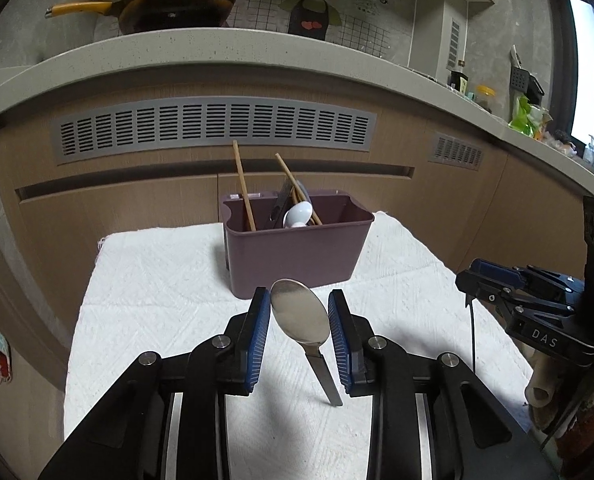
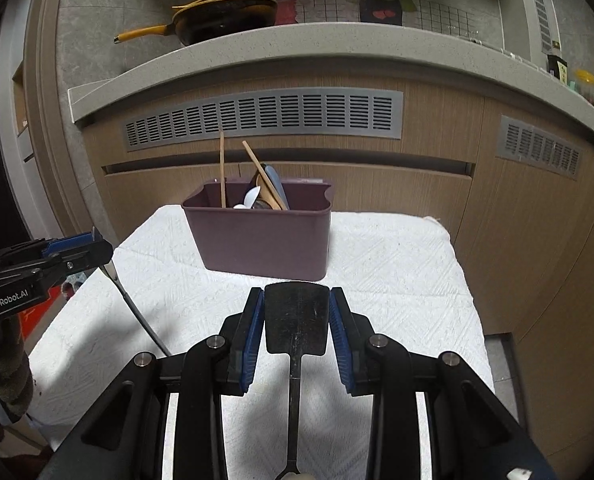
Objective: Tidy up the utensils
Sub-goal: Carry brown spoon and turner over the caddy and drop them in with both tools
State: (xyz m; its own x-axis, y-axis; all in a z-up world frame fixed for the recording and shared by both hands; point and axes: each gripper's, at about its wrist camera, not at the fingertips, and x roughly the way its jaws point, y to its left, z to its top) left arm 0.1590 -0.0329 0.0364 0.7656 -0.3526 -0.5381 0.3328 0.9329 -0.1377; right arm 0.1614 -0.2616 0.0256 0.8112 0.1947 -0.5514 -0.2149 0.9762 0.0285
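A mauve plastic utensil holder (image 1: 297,248) (image 2: 263,236) stands at the back of a white cloth-covered table (image 1: 157,300) (image 2: 397,272). It holds wooden chopsticks (image 1: 244,188) (image 2: 222,168), a white spoon (image 1: 299,212) and other utensils. My left gripper (image 1: 299,312) is shut on the bowl of a metal spoon (image 1: 301,314), handle hanging down; it also shows in the right wrist view (image 2: 73,250). My right gripper (image 2: 297,312) is shut on the blade of a black spatula (image 2: 296,320), handle toward the camera; it also shows in the left wrist view (image 1: 473,280).
Behind the table are wooden cabinets with a grey vent grille (image 1: 217,128) (image 2: 265,118) under a stone countertop (image 1: 217,46). A yellow-handled pan (image 1: 169,4) (image 2: 225,16) sits on it. Bottles and bags (image 1: 529,116) lie at the counter's right.
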